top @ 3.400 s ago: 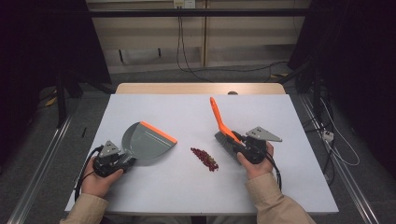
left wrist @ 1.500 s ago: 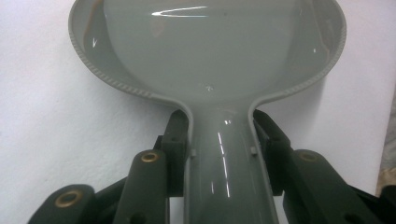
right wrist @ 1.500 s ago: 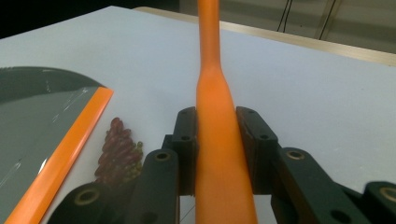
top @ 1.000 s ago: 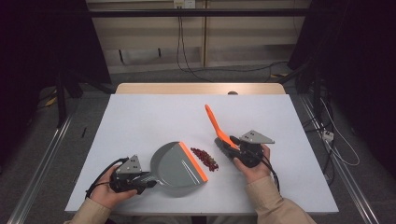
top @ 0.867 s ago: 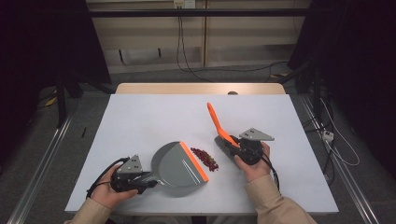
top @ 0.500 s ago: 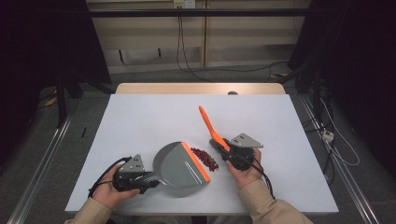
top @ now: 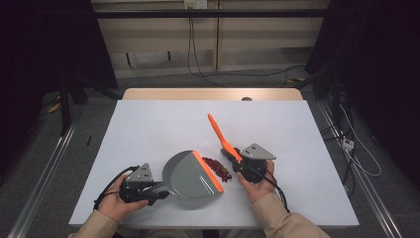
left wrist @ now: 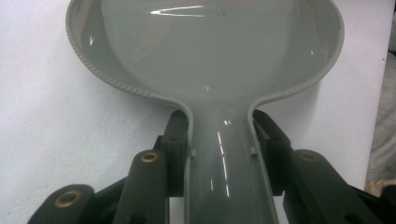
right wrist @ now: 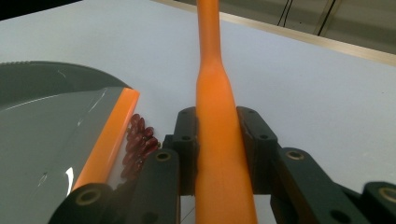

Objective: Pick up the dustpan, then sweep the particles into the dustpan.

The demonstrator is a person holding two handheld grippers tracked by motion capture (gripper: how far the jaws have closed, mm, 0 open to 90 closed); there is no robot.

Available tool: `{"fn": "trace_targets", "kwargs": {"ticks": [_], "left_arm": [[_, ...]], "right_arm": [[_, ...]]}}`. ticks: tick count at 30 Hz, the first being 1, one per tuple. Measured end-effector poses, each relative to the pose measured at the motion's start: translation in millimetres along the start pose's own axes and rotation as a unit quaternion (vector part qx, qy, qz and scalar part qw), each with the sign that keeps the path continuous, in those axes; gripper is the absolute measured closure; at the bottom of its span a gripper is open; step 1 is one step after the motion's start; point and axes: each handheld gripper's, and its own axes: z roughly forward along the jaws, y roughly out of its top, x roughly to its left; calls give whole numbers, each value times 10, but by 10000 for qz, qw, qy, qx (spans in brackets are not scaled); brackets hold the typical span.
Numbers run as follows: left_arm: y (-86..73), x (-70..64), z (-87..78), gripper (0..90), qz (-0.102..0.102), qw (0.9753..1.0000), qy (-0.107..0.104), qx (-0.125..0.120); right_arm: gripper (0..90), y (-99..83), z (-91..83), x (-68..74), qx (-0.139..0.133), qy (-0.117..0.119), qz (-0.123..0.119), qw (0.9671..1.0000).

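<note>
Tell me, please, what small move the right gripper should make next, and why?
Probably sweep the orange brush left: the red beans lie against the dustpan lip, none inside yet, and the left gripper holds the pan steady.

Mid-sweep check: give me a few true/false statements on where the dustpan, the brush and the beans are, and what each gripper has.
1. The left gripper is shut on the grey dustpan's handle. True.
2. The red beans already lie inside the dustpan. False: they sit on the white table, just off the pan's orange lip.
3. The right gripper is shut on the orange brush handle. True.
4. The dustpan's orange lip faces away from the beans. False: the lip faces them, right beside the pile.
5. The brush handle lies flat on the table. False: it slants up and away from the gripper.
</note>
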Motion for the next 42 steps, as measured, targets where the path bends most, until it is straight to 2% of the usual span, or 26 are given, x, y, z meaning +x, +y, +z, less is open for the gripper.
{"fn": "trace_targets", "kwargs": {"ticks": [2, 5, 6, 8, 9, 10, 12, 13, 14, 19, 20, 23, 26, 27, 31, 34, 38, 41, 42], "left_arm": [[-10, 7, 4, 632, 48, 9999, -96, -31], [-21, 9, 10, 629, 82, 9999, -95, -24], [-23, 3, 12, 627, 79, 10000, -12, -26], [-26, 19, 6, 606, 30, 9999, -101, -32], [-31, 16, 14, 597, 20, 9999, -96, -54], [-30, 7, 9, 598, 34, 10000, -32, 28], [-34, 17, 14, 598, 13, 9999, -140, 32], [-32, 16, 16, 598, -3, 9999, -138, 43], [-30, 4, 19, 598, -6, 10000, -16, 41], [-29, 8, 9, 606, -76, 9999, -75, 11], [-30, 14, 7, 608, -107, 9999, -134, -7], [-26, 17, 8, 620, -99, 9999, -128, 35], [-21, 7, 12, 622, -116, 9999, -27, 33], [-22, 12, 16, 623, -116, 9999, -105, 10], [-20, 1, 23, 625, -198, 9997, -122, -4], [-17, 7, 13, 625, -181, 9997, -161, 42], [-14, 6, 14, 626, -171, 9998, -135, 16], [-12, 3, 14, 627, -200, 9997, -141, 2], [-8, 0, 9, 627, -166, 9998, -65, 60]], "right_arm": [[712, -3, 1, 6, -12, 5, -26, 10000], [712, -3, 0, 1, -14, 4, -9, 10000], [712, -3, 0, -2, -14, 9, 2, 10000], [712, -2, 0, -9, -18, 14, 16, 10000], [712, -3, 2, -10, -24, 9, 17, 10000], [713, -2, 5, -9, -25, 15, 18, 10000], [712, -4, 7, -2, -32, 9, 18, 10000], [712, -3, 6, 2, -19, 18, 17, 10000], [712, -4, 4, 6, -19, 3, 9, 10000], [711, -7, 9, 26, -20, 39, 55, 10000], [711, -7, 11, 35, -22, 32, 53, 10000], [710, -9, 17, 65, -25, 52, 51, 10000], [709, -7, 28, 107, -22, 65, 46, 10000], [708, -5, 32, 117, -25, 73, 25, 10000], [705, -10, 47, 179, -40, 121, 73, 9999], [701, -10, 63, 229, -47, 177, 85, 9998], [697, -13, 86, 298, -22, 192, 21, 9998], [696, -11, 100, 330, -61, 233, 90, 9997], [696, -11, 108, 348, -56, 290, 137, 9995]]}}
